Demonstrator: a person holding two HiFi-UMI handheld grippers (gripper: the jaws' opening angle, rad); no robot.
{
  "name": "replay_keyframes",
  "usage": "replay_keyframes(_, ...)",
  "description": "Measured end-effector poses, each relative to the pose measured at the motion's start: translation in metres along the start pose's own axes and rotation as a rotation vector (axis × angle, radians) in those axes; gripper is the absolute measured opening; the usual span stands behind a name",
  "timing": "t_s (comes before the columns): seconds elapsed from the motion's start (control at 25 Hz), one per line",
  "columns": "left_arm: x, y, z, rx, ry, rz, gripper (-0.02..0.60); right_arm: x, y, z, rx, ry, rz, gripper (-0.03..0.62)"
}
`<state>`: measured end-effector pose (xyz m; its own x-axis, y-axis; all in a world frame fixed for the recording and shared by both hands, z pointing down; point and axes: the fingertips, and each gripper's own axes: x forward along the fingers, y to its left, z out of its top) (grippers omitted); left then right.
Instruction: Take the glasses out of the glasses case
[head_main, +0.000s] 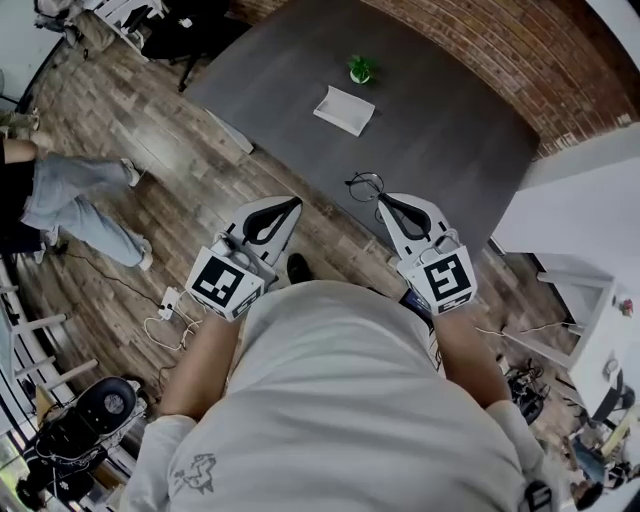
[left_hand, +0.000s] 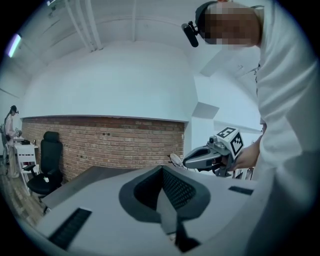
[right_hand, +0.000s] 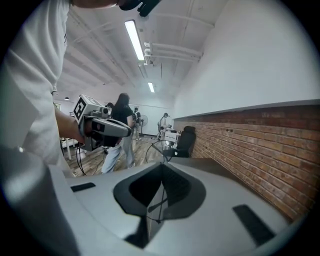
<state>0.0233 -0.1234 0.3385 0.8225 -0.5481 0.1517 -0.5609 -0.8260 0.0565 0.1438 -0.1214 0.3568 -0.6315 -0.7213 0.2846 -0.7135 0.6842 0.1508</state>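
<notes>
White shirt (head_main: 340, 390) nearest; at the grey surface's (head_main: 450, 130) near edge, left tongs (head_main: 290, 204) closed, empty; right tongs (head_main: 383, 201) clamp thin black wire glasses (head_main: 366, 185), well apart from the white case (head_main: 344, 110). That wire-thin hold could slip.

You're gripping black-rimmed glasses (head_main: 366, 184) in the white right gripper (head_main: 383, 201). A white case (head_main: 344, 110) and green plant (head_main: 361, 68) are sitting on the dark grey table (head_main: 440, 150). Red brick wall (head_main: 480, 50) is showing behind.
</notes>
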Motion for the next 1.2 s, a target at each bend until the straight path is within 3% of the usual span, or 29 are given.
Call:
replay_keyframes(0.68,-0.014,-0.127,-0.028,-0.042,0.034,0.103,0.011,-0.103,0.04,-0.042,0.011,-0.021,0.125,0.012)
replay_keyframes(0.92,-0.039,-0.146,-0.036,-0.044,0.046,0.093,0.011,-0.119,0.073,-0.045,-0.008,-0.019,0.148,0.012)
replay_keyframes(1.2,-0.061,-0.156,-0.029,-0.022,0.034,0.042,0.011,-0.135,0.099,-0.037,-0.004,-0.022,0.095,0.014)
